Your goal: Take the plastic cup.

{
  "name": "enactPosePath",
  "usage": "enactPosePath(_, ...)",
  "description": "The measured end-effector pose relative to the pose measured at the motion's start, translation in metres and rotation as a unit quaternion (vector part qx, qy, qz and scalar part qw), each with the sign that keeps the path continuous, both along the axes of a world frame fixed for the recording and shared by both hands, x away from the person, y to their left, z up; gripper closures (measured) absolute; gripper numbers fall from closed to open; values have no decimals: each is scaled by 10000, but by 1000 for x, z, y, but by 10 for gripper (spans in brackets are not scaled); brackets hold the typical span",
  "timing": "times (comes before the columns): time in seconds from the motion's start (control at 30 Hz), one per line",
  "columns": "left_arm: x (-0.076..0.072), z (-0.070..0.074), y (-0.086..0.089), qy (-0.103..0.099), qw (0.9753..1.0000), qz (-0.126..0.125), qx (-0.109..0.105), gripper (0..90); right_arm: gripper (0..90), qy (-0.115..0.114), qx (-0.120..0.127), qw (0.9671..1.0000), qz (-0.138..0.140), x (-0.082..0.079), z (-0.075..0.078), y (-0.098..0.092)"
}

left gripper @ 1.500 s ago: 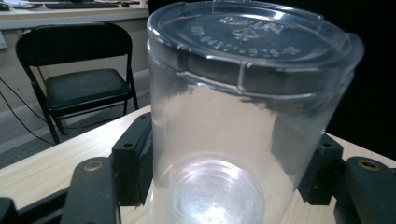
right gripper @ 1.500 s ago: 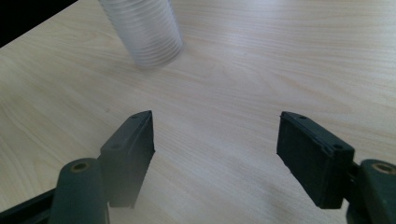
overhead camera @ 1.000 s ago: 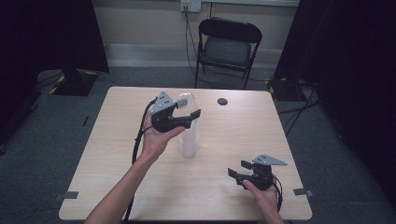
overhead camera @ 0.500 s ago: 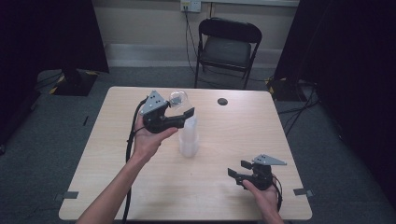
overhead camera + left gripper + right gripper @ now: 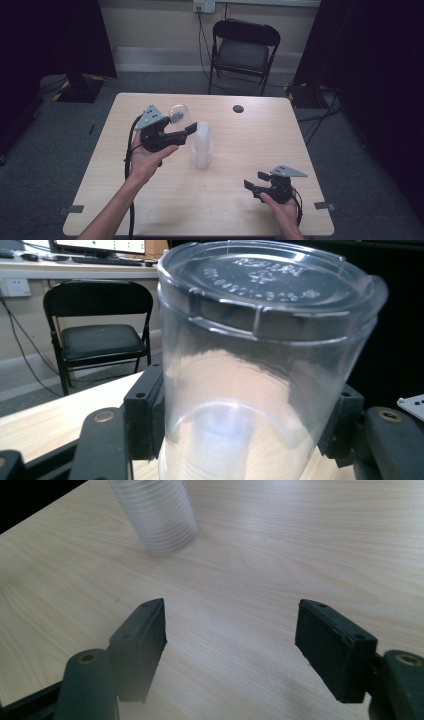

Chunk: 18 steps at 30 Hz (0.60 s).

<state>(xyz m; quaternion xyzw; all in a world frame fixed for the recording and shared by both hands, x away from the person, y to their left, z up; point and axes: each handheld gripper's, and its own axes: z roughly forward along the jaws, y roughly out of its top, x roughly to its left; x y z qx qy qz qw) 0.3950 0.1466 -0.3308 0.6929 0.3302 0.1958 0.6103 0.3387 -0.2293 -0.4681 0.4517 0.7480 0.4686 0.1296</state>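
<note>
A stack of clear plastic cups [image 5: 201,145] stands upside down in the middle of the wooden table [image 5: 250,140]. My left gripper [image 5: 183,122] is raised just left of the stack's top and is shut on a single clear cup [image 5: 178,114]. In the left gripper view that cup [image 5: 260,365] sits between the two pads [image 5: 144,415], its closed base up. My right gripper [image 5: 256,184] rests low near the table's front right, open and empty. In the right gripper view the stack [image 5: 155,515] stands ahead of the open right gripper [image 5: 230,635].
A small black round object [image 5: 238,108] lies near the table's far edge. A black folding chair [image 5: 243,50] stands beyond the table by the wall. Dark curtains hang at both sides.
My left gripper has lifted one cup off the top of the stack and carried it up and to the left. The right gripper has stayed in place.
</note>
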Motion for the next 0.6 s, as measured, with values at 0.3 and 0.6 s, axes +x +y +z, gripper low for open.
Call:
enactPosePath(0.3,-10,-8,14,199,9998,76,-20,352,299,-19,-52,9999,104,-1,1,4)
enactPosePath(0.6,-24,-22,26,396,9987,298,-120,367,306,-179,-256,9992,243,-5,5,14)
